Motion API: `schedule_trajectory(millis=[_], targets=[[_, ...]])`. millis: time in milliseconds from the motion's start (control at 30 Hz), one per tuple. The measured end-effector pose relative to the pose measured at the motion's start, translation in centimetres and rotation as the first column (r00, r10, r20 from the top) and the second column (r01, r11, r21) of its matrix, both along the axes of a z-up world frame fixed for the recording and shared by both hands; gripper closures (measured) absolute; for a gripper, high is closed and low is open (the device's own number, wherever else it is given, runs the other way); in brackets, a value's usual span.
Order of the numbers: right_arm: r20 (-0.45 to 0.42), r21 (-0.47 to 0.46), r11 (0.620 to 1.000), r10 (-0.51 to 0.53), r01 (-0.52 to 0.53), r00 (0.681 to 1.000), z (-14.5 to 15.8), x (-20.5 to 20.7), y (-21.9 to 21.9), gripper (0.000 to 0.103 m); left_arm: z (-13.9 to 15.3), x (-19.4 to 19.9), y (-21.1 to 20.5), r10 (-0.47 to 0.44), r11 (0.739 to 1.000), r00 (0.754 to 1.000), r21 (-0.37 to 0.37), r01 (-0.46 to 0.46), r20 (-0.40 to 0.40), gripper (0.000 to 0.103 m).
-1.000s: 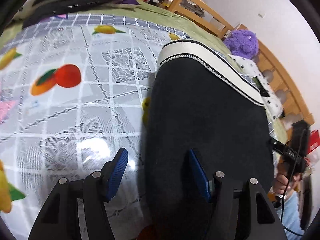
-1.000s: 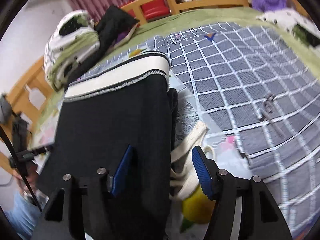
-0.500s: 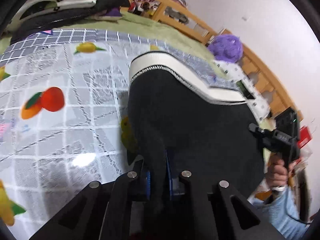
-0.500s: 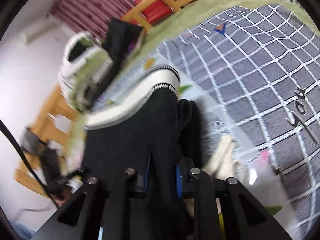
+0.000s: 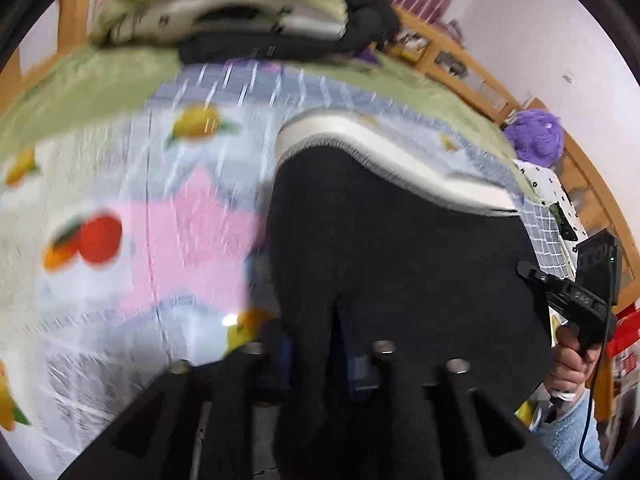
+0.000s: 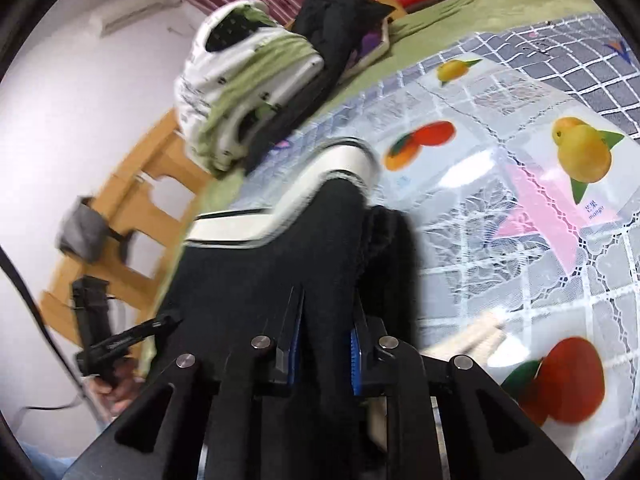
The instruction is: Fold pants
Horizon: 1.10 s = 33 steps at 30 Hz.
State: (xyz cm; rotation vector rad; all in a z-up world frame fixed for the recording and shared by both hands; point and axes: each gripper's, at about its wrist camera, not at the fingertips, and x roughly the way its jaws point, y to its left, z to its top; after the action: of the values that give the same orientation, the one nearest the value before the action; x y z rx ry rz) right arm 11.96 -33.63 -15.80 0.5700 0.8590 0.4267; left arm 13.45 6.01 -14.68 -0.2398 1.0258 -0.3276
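Nearest: your left gripper [image 5: 320, 364] and right gripper [image 6: 324, 356], both pinching black pants [image 6: 280, 280] fabric, jaws having just eased open slightly. Mid: pants lifted off the fruit-print cloth [image 6: 520, 240], white waistband [image 5: 380, 148] at far end. Far: bedding pile [image 6: 248, 96]. Status: fold looks begun, not laid down; smoothing left.

2 wrist fisheyes, close above bed, angled down; both share black pants [image 5: 400, 248] [image 6: 256, 276], fruit-print cloth [image 5: 120, 200] [image 6: 520, 184].

Bright, even indoor light; heavy motion blur, fisheye edges warped, glare spot on tablecloth [image 5: 230, 320].
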Motion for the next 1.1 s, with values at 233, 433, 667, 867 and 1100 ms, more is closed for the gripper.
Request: schedule_trajectory(millis=[233, 433, 667, 867, 1100], targets=[[-0.025, -0.393, 0.918, -0.062, 0.047, 0.998, 2.1, -1.5, 1.3, 0.067, 2.1, -3.4, 0.1, -0.003, 0.993, 0.994, 0.115, -0.009, 0.108, 0.064], [0.142, -0.404, 0.914, 0.015, 0.044, 0.990, 5.3, -8.1, 3.7, 0.067, 3.4, -8.4, -1.0, -0.101, 0.993, 0.978, 0.075, 0.089, 0.180, 0.064], [0.089, -0.487, 0.873, 0.028, 0.019, 0.996, 1.5, -10.0, 6.0, 0.067, 1.9, -12.2, -1.0, -0.091, 0.984, 0.990, 0.162, 0.072, 0.111, 0.064], [0.083, -0.386, 0.922, 0.031, 0.003, 0.996, 2.2, -11.9, 4.4, 0.065, 2.1, -16.2, 1.6, -0.074, 0.975, 0.989, 0.217, 0.044, 0.131, 0.064], [0.082, -0.375, 0.927, 0.037, -0.004, 0.996, 2.1, -13.1, 4.7, 0.065, -0.5, -17.7, -0.2, -0.120, 0.938, 0.988, 0.338, 0.080, 0.099, 0.065]])
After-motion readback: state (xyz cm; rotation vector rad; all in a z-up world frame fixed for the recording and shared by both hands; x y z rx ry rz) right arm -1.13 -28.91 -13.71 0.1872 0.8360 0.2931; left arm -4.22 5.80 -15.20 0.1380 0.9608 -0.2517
